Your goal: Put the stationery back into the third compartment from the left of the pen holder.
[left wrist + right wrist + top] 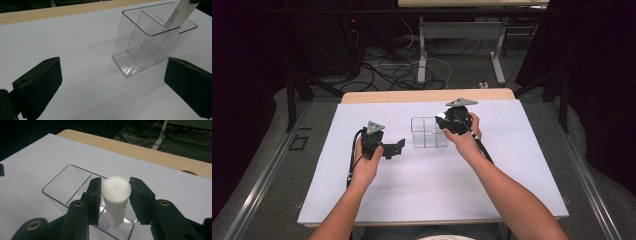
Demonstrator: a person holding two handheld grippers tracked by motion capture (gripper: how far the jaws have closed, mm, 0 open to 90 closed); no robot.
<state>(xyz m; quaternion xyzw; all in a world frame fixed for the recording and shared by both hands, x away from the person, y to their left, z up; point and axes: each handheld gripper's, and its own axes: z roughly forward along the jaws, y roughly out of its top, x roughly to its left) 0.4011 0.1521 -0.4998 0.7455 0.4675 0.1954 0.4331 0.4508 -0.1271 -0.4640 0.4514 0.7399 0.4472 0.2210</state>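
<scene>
White cylinder (pixel 115 200) upright between right tool (pixel 115 195) jaws, gripped, over clear organiser (pixel 62 192); left tool (pixel 112 82) released.

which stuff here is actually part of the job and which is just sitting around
In the job:
- white cylinder, between the right tongs above the container
- clear divided container, standing on the white table cover

Just about:
- left tongs, open and holding nothing, beside the container
- cables on the floor past the table
- table legs farther back
</scene>
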